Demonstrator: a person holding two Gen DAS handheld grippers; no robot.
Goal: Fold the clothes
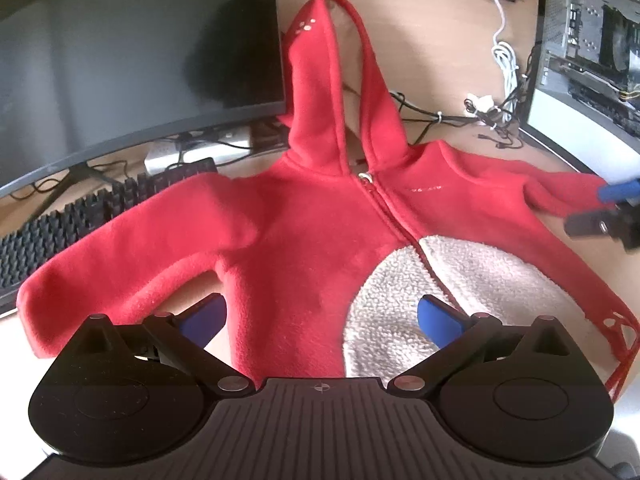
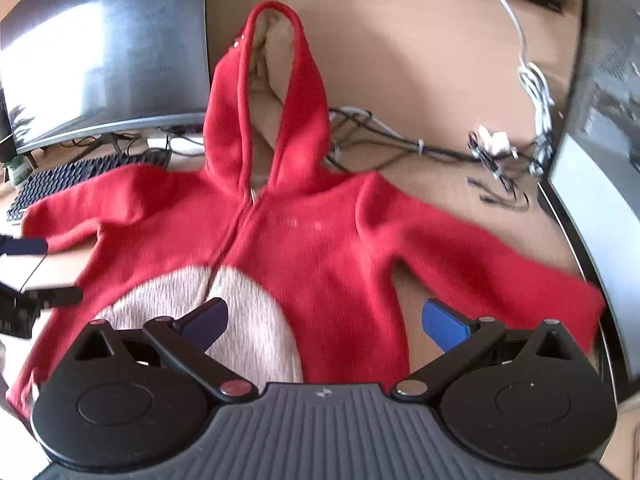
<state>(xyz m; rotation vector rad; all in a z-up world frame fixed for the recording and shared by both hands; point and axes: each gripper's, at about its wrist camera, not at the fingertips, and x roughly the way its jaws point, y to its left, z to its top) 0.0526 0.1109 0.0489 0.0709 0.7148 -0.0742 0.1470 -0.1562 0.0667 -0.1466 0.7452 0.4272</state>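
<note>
Nothing here reads clearly. The red hoodie [image 1: 320,240] carries a small pale line of lettering on its chest [image 1: 426,189], too tiny and blurred to make out. Pale dots sit on the hood [image 1: 306,26], but those spell nothing either.

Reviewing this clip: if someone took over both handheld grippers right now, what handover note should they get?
Left gripper: open, empty, over the lower front of the red hoodie.
Right gripper: open, empty, over the hoodie's lower right side.
Hoodie: face up on the wooden desk, zipped, sleeves spread, hood pointing away; one sleeve lies over the keyboard.
Done: garment spread out; no fold visible.
Left: all folding, probably sleeves in first, then hood and body. Mind the cables near the hood.
</note>
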